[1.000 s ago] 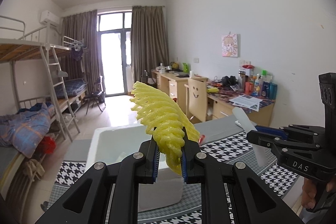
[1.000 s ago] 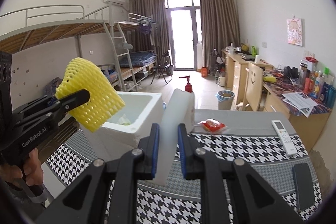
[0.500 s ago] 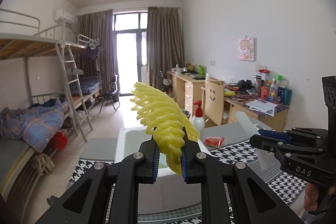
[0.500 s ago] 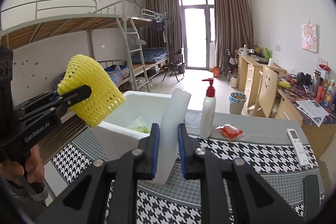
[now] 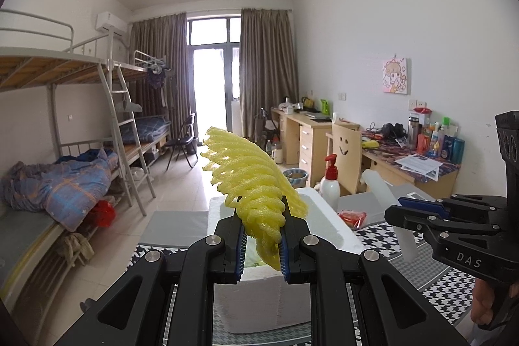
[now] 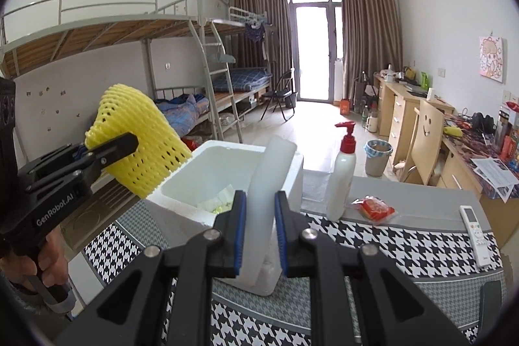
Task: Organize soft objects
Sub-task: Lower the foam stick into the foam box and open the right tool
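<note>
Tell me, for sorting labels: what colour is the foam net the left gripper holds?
Yellow foam net; clearest in the right wrist view.

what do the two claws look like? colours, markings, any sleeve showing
Both are matte black, angular two-finger frames with silver pivot bolts and blue ribbed pads on the inner faces. The left claw carries white "GenRobot.AI" lettering on its body; the right claw reads "DAS". Each sits on a black pistol-style handle held in a bare hand. A grey cuff shows at the left wrist. No cables visible.

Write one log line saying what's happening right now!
left gripper: shut on yellow foam net | right gripper: shut on white foam sheet | both by white foam box
</note>
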Available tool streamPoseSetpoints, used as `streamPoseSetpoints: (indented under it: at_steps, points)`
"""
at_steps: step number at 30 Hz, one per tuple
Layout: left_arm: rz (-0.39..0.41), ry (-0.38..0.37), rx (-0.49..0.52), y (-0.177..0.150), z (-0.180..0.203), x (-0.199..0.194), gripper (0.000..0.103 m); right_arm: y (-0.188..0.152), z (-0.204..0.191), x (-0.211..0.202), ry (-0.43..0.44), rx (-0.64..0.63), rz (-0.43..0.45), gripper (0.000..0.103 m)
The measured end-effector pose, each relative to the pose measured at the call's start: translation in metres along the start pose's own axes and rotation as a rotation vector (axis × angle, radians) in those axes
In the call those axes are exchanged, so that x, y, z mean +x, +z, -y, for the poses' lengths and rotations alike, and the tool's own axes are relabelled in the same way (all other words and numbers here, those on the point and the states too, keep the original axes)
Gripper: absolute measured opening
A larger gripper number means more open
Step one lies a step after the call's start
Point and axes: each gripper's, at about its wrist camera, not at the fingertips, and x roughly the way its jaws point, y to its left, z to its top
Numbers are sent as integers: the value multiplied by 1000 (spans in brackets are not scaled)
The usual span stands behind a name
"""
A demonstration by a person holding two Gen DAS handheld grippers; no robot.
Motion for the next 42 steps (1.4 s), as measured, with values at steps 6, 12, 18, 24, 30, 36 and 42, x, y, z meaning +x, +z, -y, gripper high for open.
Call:
streamPoseSetpoints:
  at_steps: [6,12,18,24,30,36,42]
  points:
    - [-14,20,-15,0,-7,9,18,5,-7,13,9,-18,-22,21]
    - [-21,37,-12,2,-12,16,18,10,-12,27,10,-35,-46,21]
    - [-30,52,-13,2,-22,22,18,15,-16,37,0,-52,-59,21]
    - [-32,63,-25,1,-35,28,18,21,-19,47,7,-56,-65,21]
    - [-14,77,-18,2,-41,27,18,24,-17,58,17,-48,-83,21]
    - [-26,82,-24,0,-45,33,18,25,-18,72,34,-37,-106,21]
    - [-29,88,-33,-2,-52,37,18,27,-23,83,39,-39,-115,21]
